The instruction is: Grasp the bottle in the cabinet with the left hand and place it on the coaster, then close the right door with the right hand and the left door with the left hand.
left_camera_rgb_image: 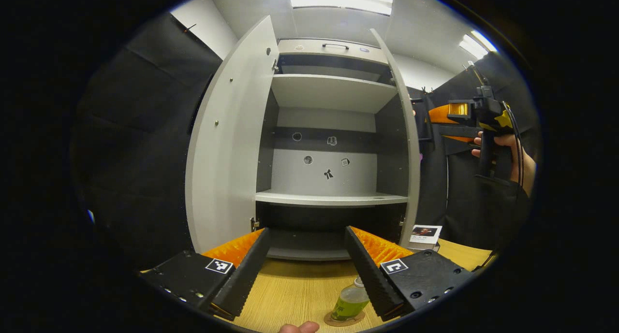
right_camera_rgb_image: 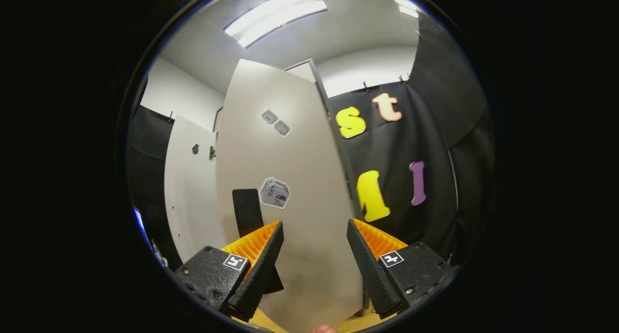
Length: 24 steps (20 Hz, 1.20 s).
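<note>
A light wood-grain table [left_camera_rgb_image: 295,289] carries everything in the left gripper view: the grey cabinet [left_camera_rgb_image: 329,144] stands on its far part with both doors swung open, its shelves bare. Nearer the camera a round brown coaster [left_camera_rgb_image: 344,318] lies flat on the tabletop, and a bottle [left_camera_rgb_image: 351,301] of green liquid stands on it, its upper part hidden behind a black finger. To the right of the cabinet's foot sits what looks like a small box or card [left_camera_rgb_image: 424,236] with a printed picture, too small to make out.
</note>
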Tool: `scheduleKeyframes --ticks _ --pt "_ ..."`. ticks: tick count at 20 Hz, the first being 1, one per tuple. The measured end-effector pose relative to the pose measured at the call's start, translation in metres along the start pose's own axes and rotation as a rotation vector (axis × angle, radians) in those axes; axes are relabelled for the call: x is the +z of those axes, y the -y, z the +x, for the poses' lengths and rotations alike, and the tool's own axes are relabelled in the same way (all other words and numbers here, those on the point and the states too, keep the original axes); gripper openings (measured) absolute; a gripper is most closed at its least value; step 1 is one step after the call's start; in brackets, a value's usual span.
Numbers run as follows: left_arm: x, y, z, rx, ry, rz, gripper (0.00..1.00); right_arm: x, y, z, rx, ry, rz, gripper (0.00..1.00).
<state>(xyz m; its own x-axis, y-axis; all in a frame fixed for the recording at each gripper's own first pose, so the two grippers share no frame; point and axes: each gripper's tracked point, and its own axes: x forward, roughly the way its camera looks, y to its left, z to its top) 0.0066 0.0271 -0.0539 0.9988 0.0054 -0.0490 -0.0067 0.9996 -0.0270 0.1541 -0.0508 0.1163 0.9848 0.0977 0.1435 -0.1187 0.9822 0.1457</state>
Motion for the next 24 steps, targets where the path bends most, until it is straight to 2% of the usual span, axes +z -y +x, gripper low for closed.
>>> scheduleKeyframes --ticks 4,11,20,24 --pt "0.002 -0.001 -0.003 0.006 -0.002 0.008 0.95 -0.002 0.004 -0.007 -0.013 0.017 0.013 0.82" --pt "0.012 -0.005 0.001 0.01 0.005 -0.002 0.95 -0.01 0.017 -0.047 -0.069 -0.003 -0.059 0.82" --pt "0.032 0.006 -0.001 -0.032 0.012 -0.006 0.95 -0.082 0.027 -0.106 -0.152 -0.109 -0.099 0.82" --pt "0.054 -0.012 -0.009 0.027 0.045 -0.041 0.95 -0.118 0.018 -0.121 -0.154 -0.13 -0.095 0.82"
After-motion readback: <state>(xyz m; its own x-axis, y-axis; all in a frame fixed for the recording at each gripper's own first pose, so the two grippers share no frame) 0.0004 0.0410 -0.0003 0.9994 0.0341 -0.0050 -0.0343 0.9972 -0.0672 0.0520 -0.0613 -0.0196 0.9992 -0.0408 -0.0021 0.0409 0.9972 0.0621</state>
